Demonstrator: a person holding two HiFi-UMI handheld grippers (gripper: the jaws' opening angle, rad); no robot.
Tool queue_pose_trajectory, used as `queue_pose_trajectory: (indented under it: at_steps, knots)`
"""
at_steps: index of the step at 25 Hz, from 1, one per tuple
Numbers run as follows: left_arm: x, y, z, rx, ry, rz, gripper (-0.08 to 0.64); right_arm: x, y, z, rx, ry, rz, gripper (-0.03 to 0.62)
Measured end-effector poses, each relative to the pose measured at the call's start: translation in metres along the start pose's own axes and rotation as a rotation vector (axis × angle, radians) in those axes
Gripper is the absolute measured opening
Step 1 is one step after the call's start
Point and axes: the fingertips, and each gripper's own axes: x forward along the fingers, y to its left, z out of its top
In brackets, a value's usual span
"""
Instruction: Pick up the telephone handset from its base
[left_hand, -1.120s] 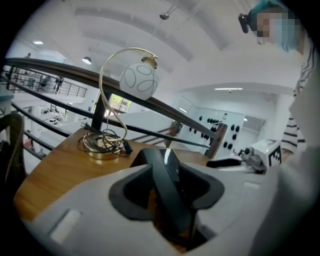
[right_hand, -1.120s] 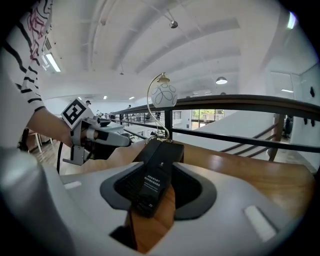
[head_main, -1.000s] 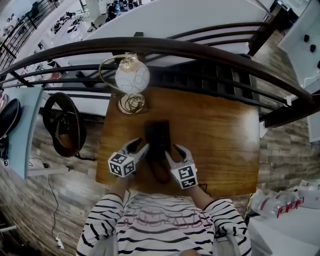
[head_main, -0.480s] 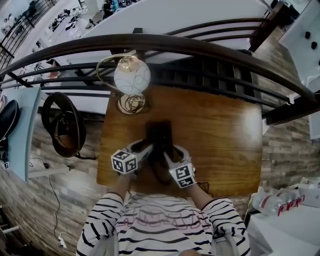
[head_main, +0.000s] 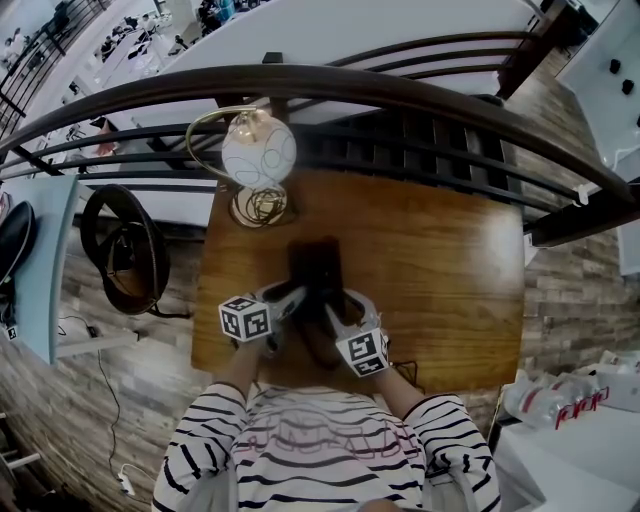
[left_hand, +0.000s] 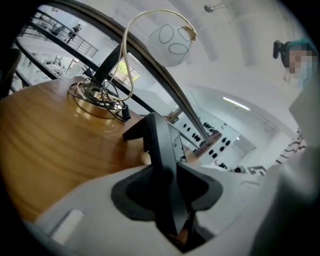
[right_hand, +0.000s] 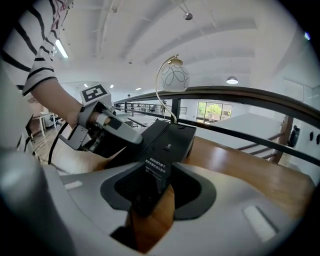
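A black telephone (head_main: 315, 268) lies on the wooden table (head_main: 430, 270), and both grippers flank its near end. My left gripper (head_main: 290, 297) is at the phone's left side. In the left gripper view its jaws are closing, with a thin black bar, the handset (left_hand: 160, 145), standing on edge between the pads and touching both. My right gripper (head_main: 338, 300) holds the phone's right side. In the right gripper view the labelled black base (right_hand: 172, 137) sits between its pads, with wood showing beneath. The left gripper (right_hand: 120, 132) shows there too, against the phone's far edge.
A gold-armed lamp with a white globe (head_main: 258, 150) stands at the table's far left corner. A dark curved railing (head_main: 400, 95) runs behind the table. A black round chair (head_main: 125, 250) sits on the floor to the left. The person's striped sleeves fill the near edge.
Both grippers have sunk a little and drawn in against the phone's sides. The left gripper has rolled, and its jaws have narrowed around the phone's left edge.
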Motion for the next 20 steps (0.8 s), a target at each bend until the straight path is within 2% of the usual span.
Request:
queue_pose_trajectory:
  at_steps: [11,20]
  knots:
    - [-0.0024,0.0026,0.0007,-0.076,0.037,-0.014,0.1,0.0006,0.0048,0.001,-0.03,0.004,0.002,0.183]
    - [-0.0074,-0.0036,0.0025,-0.116,0.004,-0.039,0.077,-0.0004,0.0052,0.0008,-0.013,0.005,-0.006,0.189]
